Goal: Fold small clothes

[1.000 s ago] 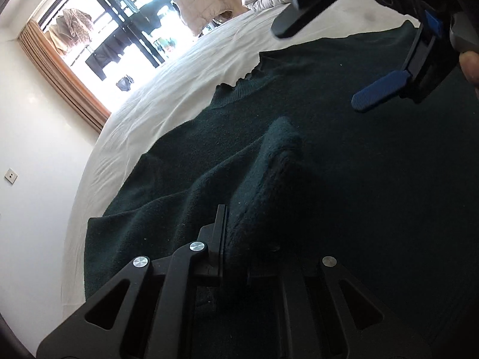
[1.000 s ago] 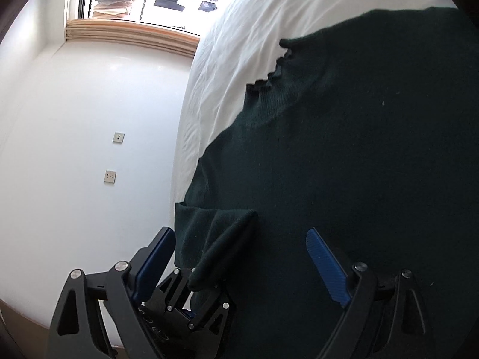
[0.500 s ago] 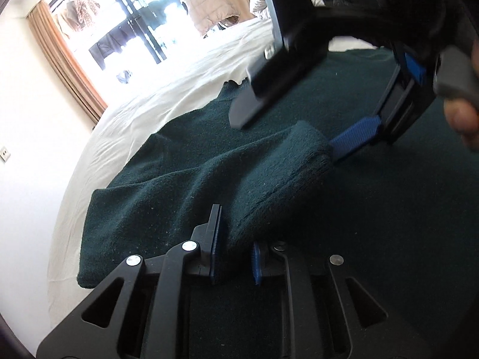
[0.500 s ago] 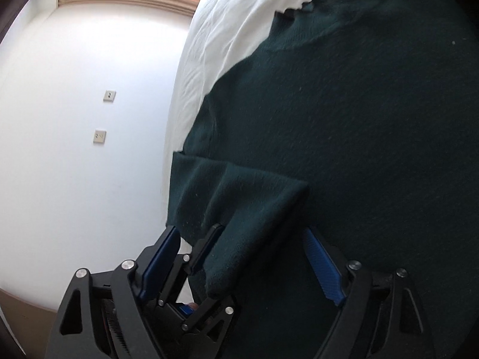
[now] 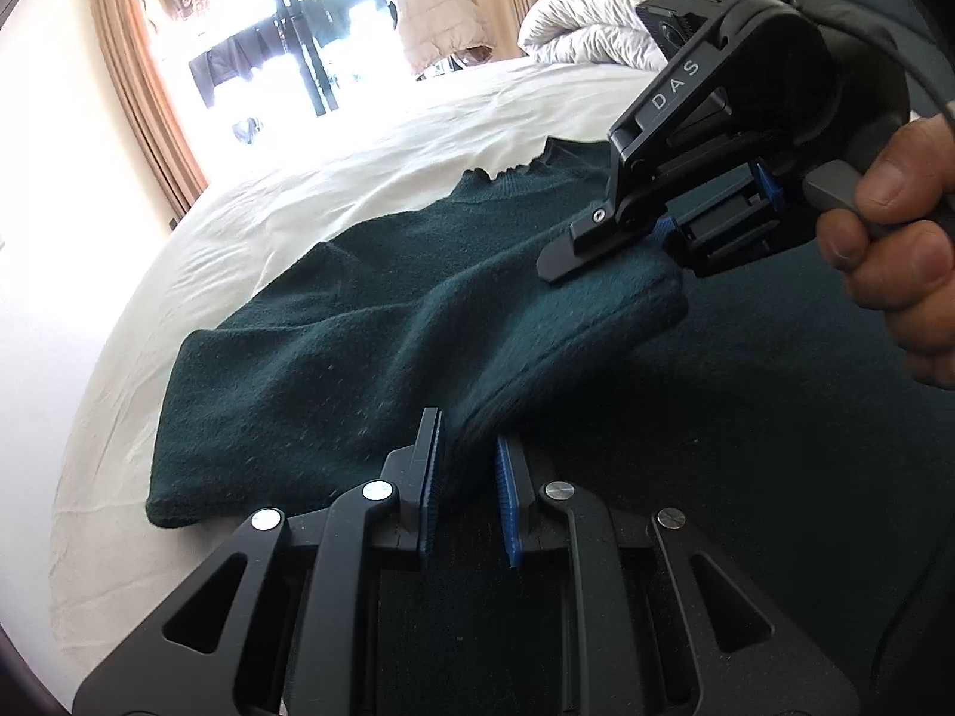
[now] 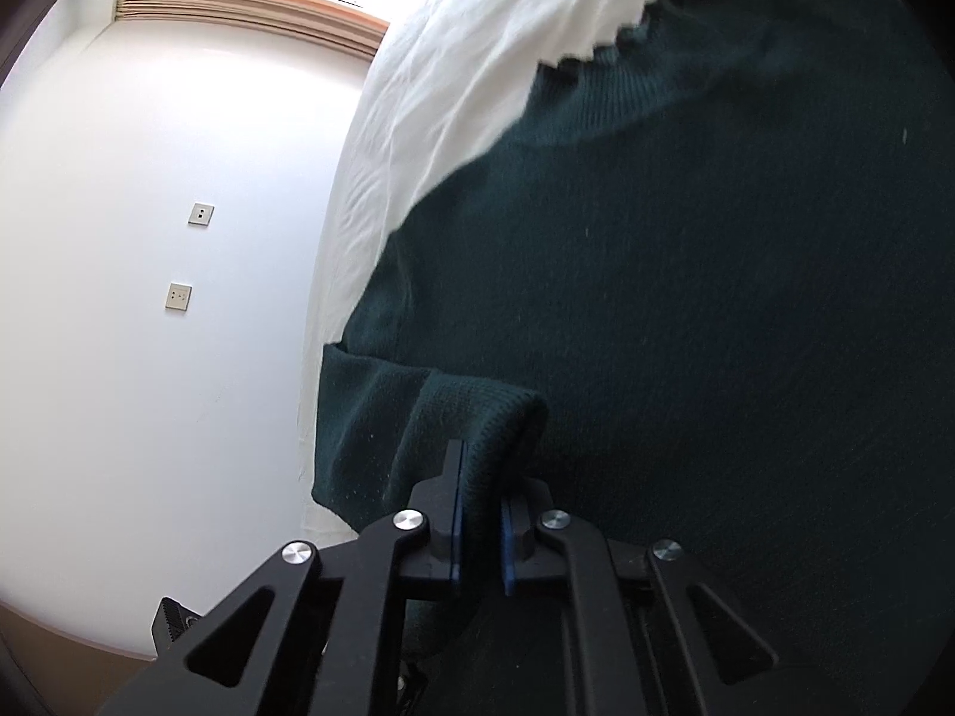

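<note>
Sweater, dark green, lay spread on the white bed. Its sleeve fold was pinched by the left gripper, while the right gripper was closing its fingers on the cuff.

The sweater in front of the left gripper is dark green, one plain colour with no pattern. Both grippers are black with blue pads; the right gripper has the same colours. Beyond the sweater the bed sheet is white. To the far left of the left gripper hang tan curtains. The wall left of the right gripper is white.
</note>
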Motion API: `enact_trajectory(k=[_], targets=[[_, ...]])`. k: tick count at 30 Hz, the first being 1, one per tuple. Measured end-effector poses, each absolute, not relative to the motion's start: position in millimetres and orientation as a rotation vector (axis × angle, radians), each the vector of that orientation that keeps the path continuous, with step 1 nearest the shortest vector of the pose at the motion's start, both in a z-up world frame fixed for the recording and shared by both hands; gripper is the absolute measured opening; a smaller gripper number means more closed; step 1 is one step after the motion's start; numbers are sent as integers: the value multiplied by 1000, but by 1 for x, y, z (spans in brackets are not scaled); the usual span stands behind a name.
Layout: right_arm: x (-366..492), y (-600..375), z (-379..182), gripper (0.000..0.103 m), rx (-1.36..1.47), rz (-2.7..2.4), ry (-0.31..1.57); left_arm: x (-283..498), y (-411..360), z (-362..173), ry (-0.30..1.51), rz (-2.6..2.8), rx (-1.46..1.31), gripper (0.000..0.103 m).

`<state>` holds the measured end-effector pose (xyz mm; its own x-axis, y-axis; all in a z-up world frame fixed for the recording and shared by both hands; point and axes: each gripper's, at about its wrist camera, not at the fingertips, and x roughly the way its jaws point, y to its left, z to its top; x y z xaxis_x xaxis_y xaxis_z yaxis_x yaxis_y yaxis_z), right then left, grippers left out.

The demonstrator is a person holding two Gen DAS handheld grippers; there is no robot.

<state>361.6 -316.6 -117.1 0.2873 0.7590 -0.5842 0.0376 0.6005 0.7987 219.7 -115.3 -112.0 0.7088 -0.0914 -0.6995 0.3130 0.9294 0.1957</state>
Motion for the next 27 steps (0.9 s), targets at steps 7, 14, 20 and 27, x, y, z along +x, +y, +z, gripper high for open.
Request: enact_trajectory(k=[7, 14, 20, 27], targets=[[376, -359, -75, 9, 741, 523, 1098, 222, -85, -101, 747, -212, 165, 16], [402, -413, -63, 9, 723, 428, 1049, 246, -51, -127, 826, -198, 36, 16], [402, -458, -108, 9, 795, 325, 1092, 250, -30, -123, 813, -192, -23, 16], [404, -461, -126, 9, 816, 297, 1098, 244, 3, -119, 786, -103, -114, 16]])
